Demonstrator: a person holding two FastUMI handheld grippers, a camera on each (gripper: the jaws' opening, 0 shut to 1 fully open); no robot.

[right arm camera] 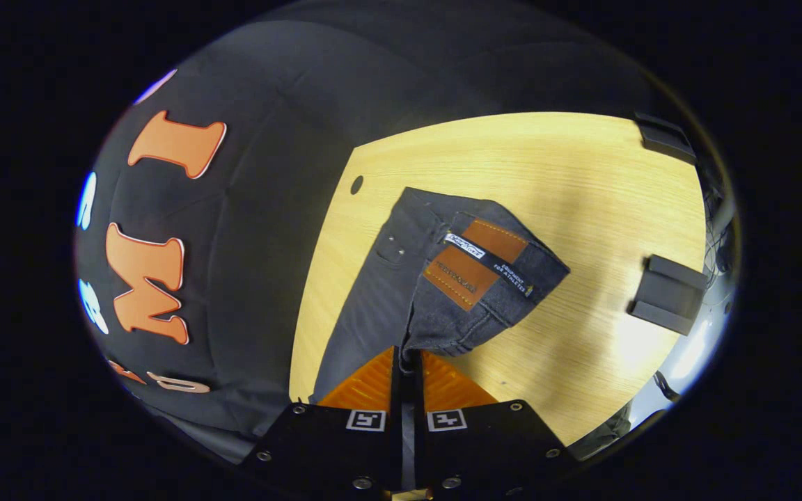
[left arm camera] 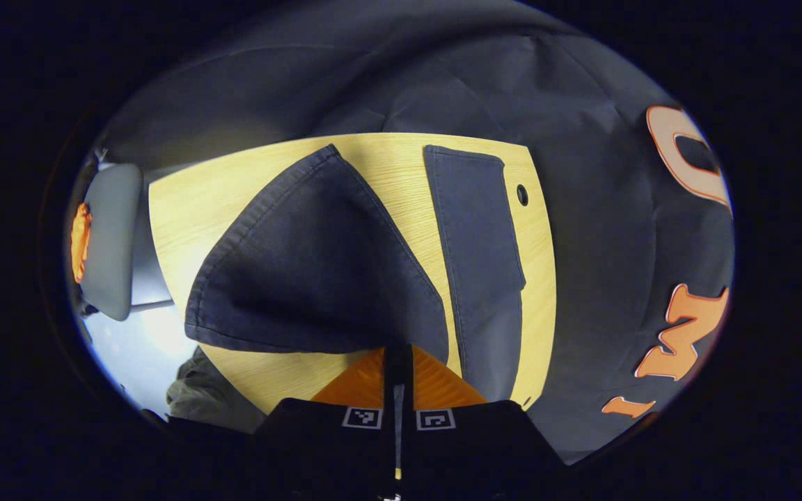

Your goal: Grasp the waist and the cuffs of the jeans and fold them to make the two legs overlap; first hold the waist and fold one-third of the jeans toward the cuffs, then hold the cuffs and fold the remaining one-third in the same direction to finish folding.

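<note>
Looking along the left gripper (left arm camera: 398, 362), I see its jaws closed on a lifted leg of the dark jeans (left arm camera: 317, 271), the cloth pinched between them at bottom centre. That leg fans up and away toward the upper middle of the frame, raised off the pale wooden tabletop (left arm camera: 185, 209). The other leg (left arm camera: 477, 236) lies flat just to the right, running toward the far edge, beside a small round hole in the tabletop (left arm camera: 522, 195). A grey chair back (left arm camera: 112, 236) sits at the far left.

In the right gripper view, the right gripper (right arm camera: 406, 362) has its jaws closed on the waist of the jeans at bottom centre. The waistband is lifted and twisted, showing a brown leather patch (right arm camera: 474, 261) at mid-frame, while the rest of the jeans drapes onto the tabletop to the left. Two dark brackets (right arm camera: 667, 293) sit on the tabletop at the right edge.
</note>
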